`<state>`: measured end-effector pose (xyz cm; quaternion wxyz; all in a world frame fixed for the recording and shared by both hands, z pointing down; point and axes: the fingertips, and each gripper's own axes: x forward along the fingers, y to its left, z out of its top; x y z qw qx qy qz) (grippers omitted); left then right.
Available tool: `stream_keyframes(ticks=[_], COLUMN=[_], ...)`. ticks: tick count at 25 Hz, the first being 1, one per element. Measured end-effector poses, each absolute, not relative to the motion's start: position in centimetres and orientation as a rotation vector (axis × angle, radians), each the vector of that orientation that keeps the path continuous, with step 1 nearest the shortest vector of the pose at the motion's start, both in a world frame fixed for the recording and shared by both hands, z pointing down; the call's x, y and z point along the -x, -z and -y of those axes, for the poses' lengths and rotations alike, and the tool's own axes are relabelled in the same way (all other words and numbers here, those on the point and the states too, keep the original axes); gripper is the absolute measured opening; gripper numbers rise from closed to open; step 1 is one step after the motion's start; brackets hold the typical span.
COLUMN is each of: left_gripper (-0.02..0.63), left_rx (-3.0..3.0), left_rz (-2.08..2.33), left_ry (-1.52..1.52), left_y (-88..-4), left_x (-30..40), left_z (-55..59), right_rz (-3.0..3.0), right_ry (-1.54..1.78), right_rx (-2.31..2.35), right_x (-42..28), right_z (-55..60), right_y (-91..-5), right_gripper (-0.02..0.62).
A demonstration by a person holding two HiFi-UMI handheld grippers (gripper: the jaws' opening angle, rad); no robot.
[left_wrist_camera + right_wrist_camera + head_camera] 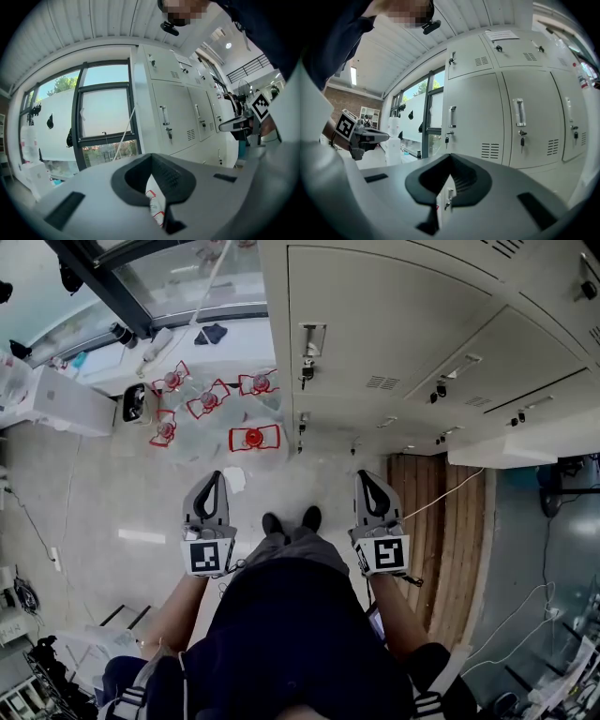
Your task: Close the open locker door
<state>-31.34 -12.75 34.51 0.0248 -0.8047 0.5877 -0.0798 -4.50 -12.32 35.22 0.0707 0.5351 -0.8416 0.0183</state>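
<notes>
Grey lockers (394, 324) fill the top of the head view, their handles and keys facing me. At the lower right of the bank a white door (506, 454) stands out from the row, open over a wooden platform (441, 521). My left gripper (214, 476) and right gripper (367, 476) are held side by side above my shoes, well short of the lockers, both shut and empty. In the left gripper view the left gripper (151, 159) points at the lockers (173, 112) beside a window. The right gripper (450, 158) faces closed locker doors (478, 117).
Several clear water bottles with red labels (211, 399) lie on the floor at the left of the lockers. A window frame (112, 287) and a white box (66, 399) are at the far left. Cables (534, 615) trail across the floor on the right.
</notes>
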Motion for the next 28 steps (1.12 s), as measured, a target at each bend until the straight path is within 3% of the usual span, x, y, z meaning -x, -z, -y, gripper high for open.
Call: stream_keyframes(ticks=[28], left_gripper=[0.003], left_rx=[2.473], left_rz=[-1.873], left_ry=[0.241], left_y=[-34.8], left_x=[32.1], left_z=[12.4], right_rz=[2.446], right_ry=[-0.046], right_rx=[-1.579], right_x=[3.3], right_z=[12.0], right_y=[-36.1], right_gripper=[-0.008])
